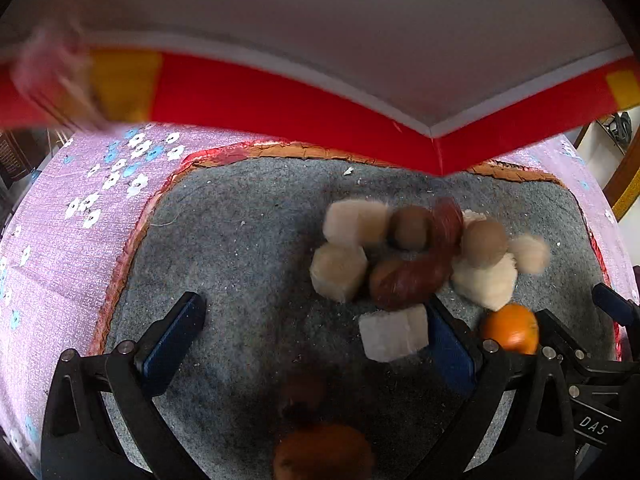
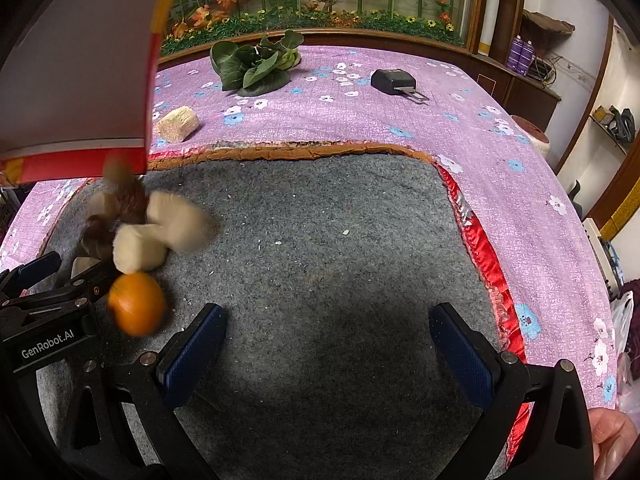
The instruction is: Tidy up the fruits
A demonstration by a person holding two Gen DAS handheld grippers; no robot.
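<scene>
A blurred pile of fruit and pale chunks [image 1: 424,260] tumbles onto the grey mat [image 1: 248,248] below a tipped red and white box [image 1: 280,96]. It holds brown round fruits, a dark red piece and beige blocks. An orange [image 1: 510,328] lies by the pile, also in the right wrist view [image 2: 138,304]. A second orange fruit [image 1: 324,454] is low between my left fingers. My left gripper [image 1: 308,332] is open, a white block [image 1: 394,332] against its right finger. My right gripper [image 2: 326,344] is open and empty over bare mat, right of the pile [image 2: 152,224].
The mat lies on a purple flowered cloth [image 2: 500,148]. On the cloth behind are leafy greens [image 2: 256,62], a beige block [image 2: 178,124] and a black device [image 2: 394,80]. The tipped box [image 2: 76,64] hangs over the mat's left part. Shelves stand at right.
</scene>
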